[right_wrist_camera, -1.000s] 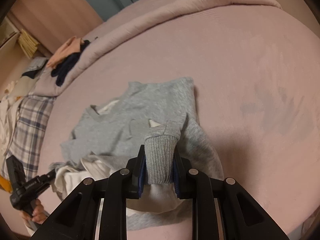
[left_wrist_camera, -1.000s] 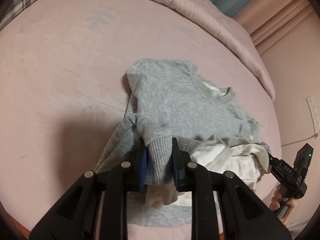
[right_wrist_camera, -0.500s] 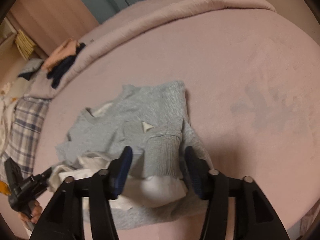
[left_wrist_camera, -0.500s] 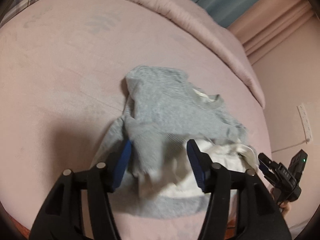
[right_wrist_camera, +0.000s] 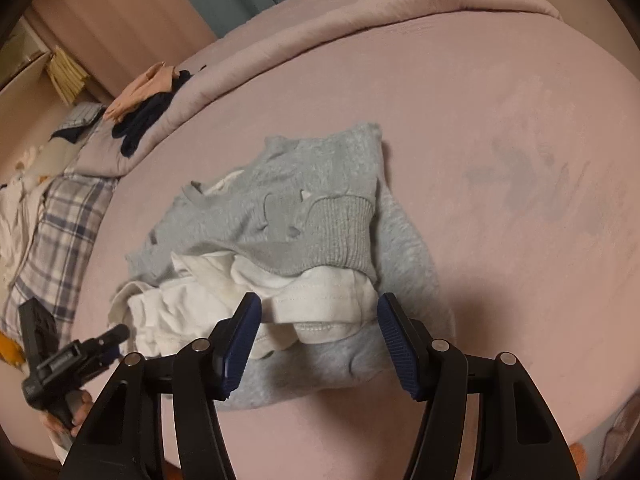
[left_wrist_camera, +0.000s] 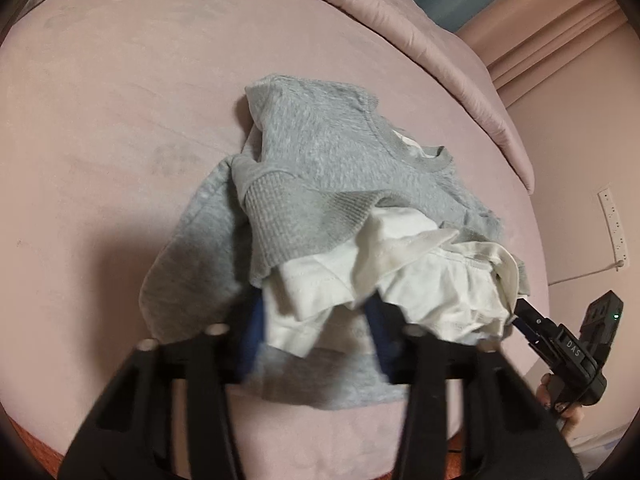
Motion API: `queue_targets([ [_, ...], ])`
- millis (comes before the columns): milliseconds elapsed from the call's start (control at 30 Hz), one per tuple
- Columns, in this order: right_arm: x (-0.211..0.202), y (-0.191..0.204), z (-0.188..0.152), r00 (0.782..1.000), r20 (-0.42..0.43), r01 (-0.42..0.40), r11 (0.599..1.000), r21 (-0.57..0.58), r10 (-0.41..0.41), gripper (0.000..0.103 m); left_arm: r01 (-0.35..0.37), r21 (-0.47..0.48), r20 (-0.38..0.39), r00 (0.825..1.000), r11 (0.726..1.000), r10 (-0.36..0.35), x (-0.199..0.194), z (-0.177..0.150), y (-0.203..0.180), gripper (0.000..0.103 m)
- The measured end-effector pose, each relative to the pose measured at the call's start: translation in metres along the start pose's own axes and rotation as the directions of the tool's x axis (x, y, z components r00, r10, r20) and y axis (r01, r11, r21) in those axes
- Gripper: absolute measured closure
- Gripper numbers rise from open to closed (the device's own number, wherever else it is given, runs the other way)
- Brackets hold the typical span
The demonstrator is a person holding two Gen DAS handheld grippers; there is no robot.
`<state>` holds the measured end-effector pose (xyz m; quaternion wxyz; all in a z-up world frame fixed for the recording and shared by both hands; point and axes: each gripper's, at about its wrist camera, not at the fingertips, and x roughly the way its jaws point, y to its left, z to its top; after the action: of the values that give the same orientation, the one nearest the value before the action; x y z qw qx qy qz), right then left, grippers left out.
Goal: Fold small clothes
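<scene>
A small grey sweatshirt with a white lining lies crumpled on the pink bed; it also shows in the right wrist view. Its ribbed cuff lies folded over the body. My left gripper is open, its blue pads either side of the white hem, holding nothing. My right gripper is open just in front of the white hem, empty. Each gripper shows in the other's view, low at the garment's side: the right one and the left one.
The pink bedspread spreads all round the garment. A rolled pink duvet runs along the far edge. A pile of other clothes and a plaid pillow lie at the left. A wall socket strip is at the right.
Both grippers opened and let go of the grey cuff, which dropped onto the sweatshirt. Both have moved in closer and lower toward the white hem.
</scene>
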<state>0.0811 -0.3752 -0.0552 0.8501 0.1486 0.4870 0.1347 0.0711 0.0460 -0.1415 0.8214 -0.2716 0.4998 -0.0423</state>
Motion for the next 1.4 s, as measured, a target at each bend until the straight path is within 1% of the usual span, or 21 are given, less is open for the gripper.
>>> queue_targets([
  [33,0.001,0.001,0.0,1.0,0.001,0.004,1.0,-0.004,-0.004,0.052,-0.011,0.011,-0.002,1.0,1.0,0.011,0.002,0.001,-0.001,0.077],
  [100,0.003,0.001,0.003,1.0,-0.003,-0.005,1.0,-0.002,0.005,0.072,-0.019,0.02,0.006,1.0,1.0,0.019,0.001,0.002,-0.003,0.085],
  [167,0.0,0.002,0.003,1.0,0.005,-0.025,1.0,-0.001,0.025,0.082,-0.021,0.032,0.031,0.999,0.999,0.02,-0.006,0.004,-0.005,0.087],
  [200,-0.005,0.004,0.003,0.999,0.024,-0.023,1.0,-0.012,0.024,0.083,-0.015,0.041,0.049,0.999,0.999,0.013,-0.011,0.006,-0.007,0.088],
  [267,-0.011,0.007,0.006,0.998,0.055,-0.025,0.999,-0.021,0.027,0.085,0.009,0.052,0.079,0.997,0.999,-0.013,-0.022,0.013,-0.011,0.089],
  [433,-0.027,0.016,0.025,0.99,0.118,-0.071,0.997,-0.019,0.073,0.087,0.06,0.054,0.122,0.99,0.997,-0.066,-0.037,0.036,-0.021,0.09],
  [567,-0.03,0.024,0.041,0.983,0.157,-0.09,0.996,-0.022,0.092,0.09,0.058,0.068,0.169,0.983,0.996,-0.069,-0.042,0.058,-0.032,0.09],
  [733,-0.022,0.031,0.063,0.979,0.183,-0.082,0.996,-0.016,0.084,0.091,0.05,0.071,0.194,0.979,0.996,-0.063,-0.036,0.082,-0.039,0.09],
  [833,-0.011,0.031,0.075,0.981,0.177,-0.076,0.997,0.0,0.075,0.091,0.044,0.06,0.178,0.983,0.997,-0.054,-0.023,0.1,-0.038,0.09],
  [933,0.01,0.031,0.087,0.987,0.156,-0.034,0.999,0.02,0.03,0.091,0.022,0.048,0.149,0.988,0.999,-0.029,-0.003,0.112,-0.034,0.09],
  [1067,0.039,0.028,0.099,0.995,0.102,0.001,0.999,0.04,-0.005,0.091,-0.008,0.024,0.112,0.994,1.0,0.005,0.024,0.123,-0.027,0.09],
  [1200,0.053,0.027,0.109,0.996,0.088,0.013,0.999,0.05,-0.017,0.091,-0.033,0.019,0.101,0.994,0.999,0.031,0.04,0.131,-0.023,0.09],
  [1267,0.06,0.027,0.114,0.997,0.078,0.014,0.998,0.053,-0.018,0.091,-0.036,0.003,0.08,0.996,0.999,0.035,0.05,0.136,-0.019,0.09],
  [1333,0.068,0.028,0.117,0.997,0.07,0.038,0.998,0.05,-0.041,0.091,-0.04,-0.004,0.065,0.997,0.999,0.04,0.057,0.139,-0.017,0.09],
  [1400,0.073,0.029,0.119,0.996,0.068,0.05,0.998,0.049,-0.054,0.091,-0.042,-0.002,0.063,0.997,0.999,0.042,0.061,0.142,-0.017,0.086],
])
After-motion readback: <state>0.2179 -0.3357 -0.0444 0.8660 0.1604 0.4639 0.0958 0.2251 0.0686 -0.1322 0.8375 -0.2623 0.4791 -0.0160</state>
